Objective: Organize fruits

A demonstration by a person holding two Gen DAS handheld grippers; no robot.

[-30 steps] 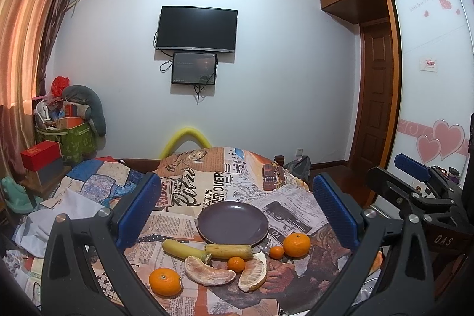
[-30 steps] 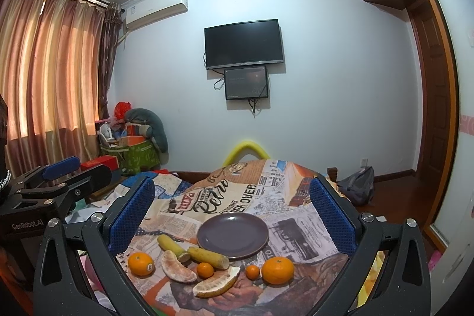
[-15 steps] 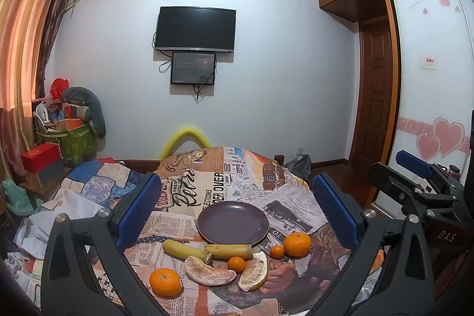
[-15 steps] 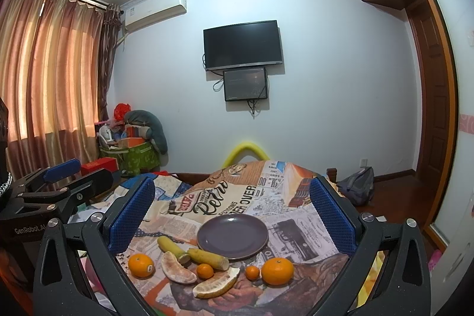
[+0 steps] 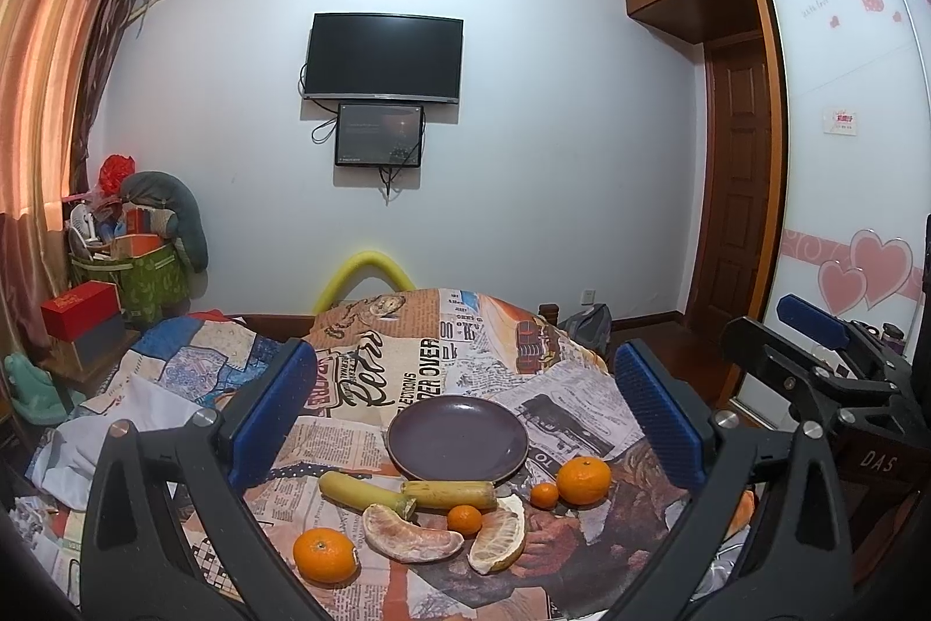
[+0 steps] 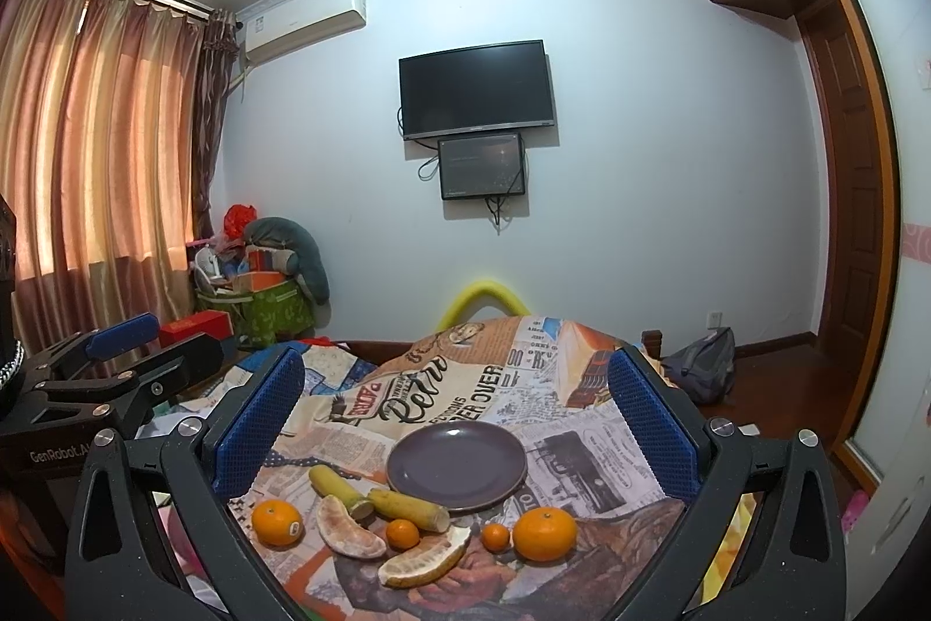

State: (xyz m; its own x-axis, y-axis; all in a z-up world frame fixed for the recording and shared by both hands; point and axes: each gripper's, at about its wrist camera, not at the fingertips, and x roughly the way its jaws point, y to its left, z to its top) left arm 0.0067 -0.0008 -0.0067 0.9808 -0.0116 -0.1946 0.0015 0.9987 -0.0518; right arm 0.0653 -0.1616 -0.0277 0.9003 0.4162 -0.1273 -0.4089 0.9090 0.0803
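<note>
While both claws hang above the near edge of the table, each stands spread wide with nothing between its blue pads: the left gripper [image 5: 465, 411] and the right gripper [image 6: 457, 405] both frame the fruit without touching it.

Nearest on the newspaper-print tablecloth [image 6: 454, 388] lie two peeled pomelo segments: a pinkish one [image 6: 349, 531] and a paler, yellowish one [image 6: 425, 560], lying close together at the front. Four oranges are spread along the same band. Two are large: one with a small sticker [image 6: 277, 522] at the left end, one [image 6: 544, 533] at the right. Two are small: one small orange [image 6: 402, 533] sits between the segments, touching or nearly touching both, and another small orange [image 6: 496, 536] sits just beside the large right one.

Just behind them lie two yellow-green sugarcane-like sticks [image 6: 340, 490], meeting end to end; the right stick [image 6: 407, 507] rests against the plate's near rim.

Farther back sits one round dark purple plate [image 6: 457, 464], holding nothing.

Beyond the table, one black television [image 6: 474, 88] hangs on the pale wall with one smaller screen [image 6: 482, 165] beneath it.
</note>
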